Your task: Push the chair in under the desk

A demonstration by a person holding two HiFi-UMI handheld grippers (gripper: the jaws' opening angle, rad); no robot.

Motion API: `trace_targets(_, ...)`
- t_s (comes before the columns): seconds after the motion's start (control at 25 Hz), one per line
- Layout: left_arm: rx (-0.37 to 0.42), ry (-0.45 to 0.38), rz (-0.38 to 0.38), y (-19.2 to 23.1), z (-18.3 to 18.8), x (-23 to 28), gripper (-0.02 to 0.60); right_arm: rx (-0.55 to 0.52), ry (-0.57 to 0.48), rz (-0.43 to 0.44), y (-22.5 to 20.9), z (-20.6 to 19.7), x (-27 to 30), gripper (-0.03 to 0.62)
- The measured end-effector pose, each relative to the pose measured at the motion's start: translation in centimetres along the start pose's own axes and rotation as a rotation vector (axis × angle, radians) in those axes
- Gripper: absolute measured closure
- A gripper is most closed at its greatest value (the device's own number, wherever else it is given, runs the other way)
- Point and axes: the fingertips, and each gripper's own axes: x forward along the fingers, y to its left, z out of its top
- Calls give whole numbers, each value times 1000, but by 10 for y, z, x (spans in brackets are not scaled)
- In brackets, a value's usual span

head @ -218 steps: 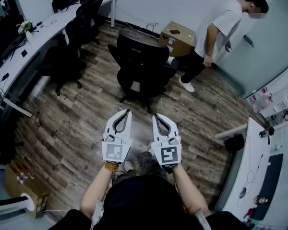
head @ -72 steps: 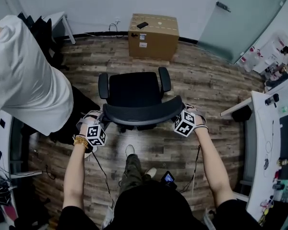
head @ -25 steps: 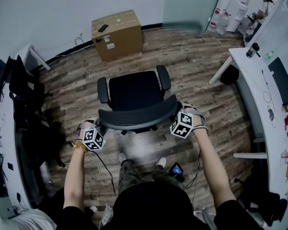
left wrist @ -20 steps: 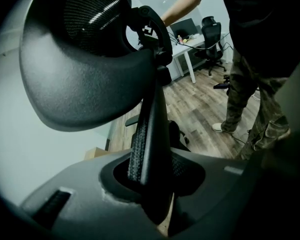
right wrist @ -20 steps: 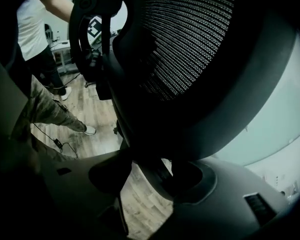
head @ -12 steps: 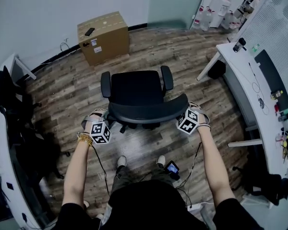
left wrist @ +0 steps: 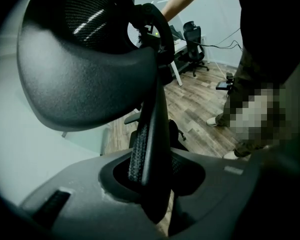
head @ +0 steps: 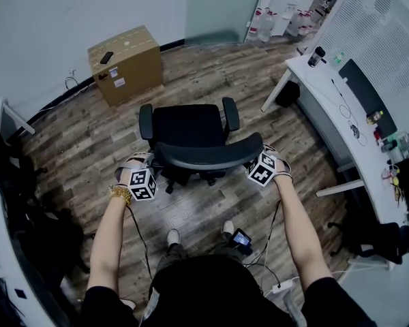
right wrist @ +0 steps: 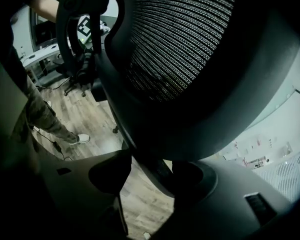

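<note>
The black office chair (head: 189, 129) stands on the wood floor in the middle of the head view, its seat facing away from me. The left gripper (head: 142, 180) is shut on the left end of the curved backrest (head: 206, 157). The right gripper (head: 260, 167) is clamped on the right end. In the left gripper view the mesh edge of the backrest (left wrist: 149, 134) runs between the jaws of the left gripper (left wrist: 152, 171). In the right gripper view the backrest frame (right wrist: 190, 84) fills the picture and sits in the right gripper (right wrist: 150, 170). The white desk (head: 307, 80) stands to the chair's right.
A cardboard box (head: 126, 63) with a small dark item on top stands by the far wall. A monitor, keyboard and small items lie on the desk's far side (head: 368, 107). Black chairs (head: 13, 176) crowd the left edge. A cable and a phone (head: 240, 238) lie near my feet.
The view has swung: the box has slid left and the white desk has come further in at the right. Both grippers stayed on the backrest, the left one moving sideways with it.
</note>
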Motion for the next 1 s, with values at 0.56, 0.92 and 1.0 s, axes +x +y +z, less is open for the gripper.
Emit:
trace_targets(0.56, 54, -28, -44, 3, -26, -8, 457, 76, 22, -49, 34, 17, -8, 341)
trace_targets(0.92, 108, -75, -54, -15, -24, -23, 454, 99, 19, -78, 71, 13, -28, 344)
trace_targets(1.0, 131, -97, -47, -21, -19, -28, 453, 106, 18, -87, 83, 8, -37, 345)
